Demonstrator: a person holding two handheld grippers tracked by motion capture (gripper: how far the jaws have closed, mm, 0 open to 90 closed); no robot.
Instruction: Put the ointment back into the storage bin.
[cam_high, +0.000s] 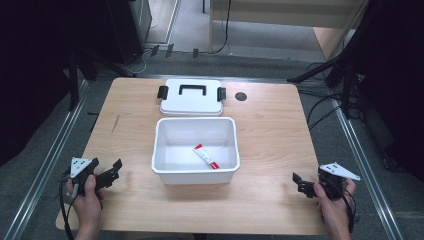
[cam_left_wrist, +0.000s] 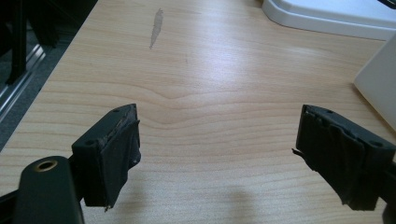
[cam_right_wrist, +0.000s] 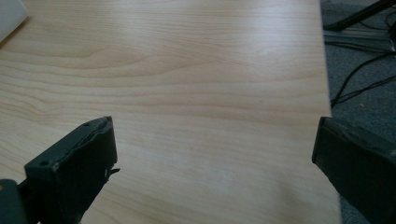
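A white open box (cam_high: 195, 148) stands mid-table with a small red-and-white packet (cam_high: 206, 156) lying on its floor. Its white lid (cam_high: 191, 96), with a black handle and black side clips, lies flat just behind it. My left gripper (cam_high: 112, 171) rests open near the table's front left, empty, a hand-width left of the box; in the left gripper view its jaws stand wide apart (cam_left_wrist: 217, 154) over bare wood, with the box wall (cam_left_wrist: 380, 84) at the right edge. My right gripper (cam_high: 300, 182) sits open and empty at the front right, its jaws spread (cam_right_wrist: 215, 172) near the table's right edge.
The wooden table (cam_high: 270, 135) has a round black cable hole (cam_high: 241, 96) behind the box to the right and a grey smudge (cam_left_wrist: 156, 28) at the left. Metal rails run along both table sides; cables and stand legs lie on the floor at right (cam_high: 330, 107).
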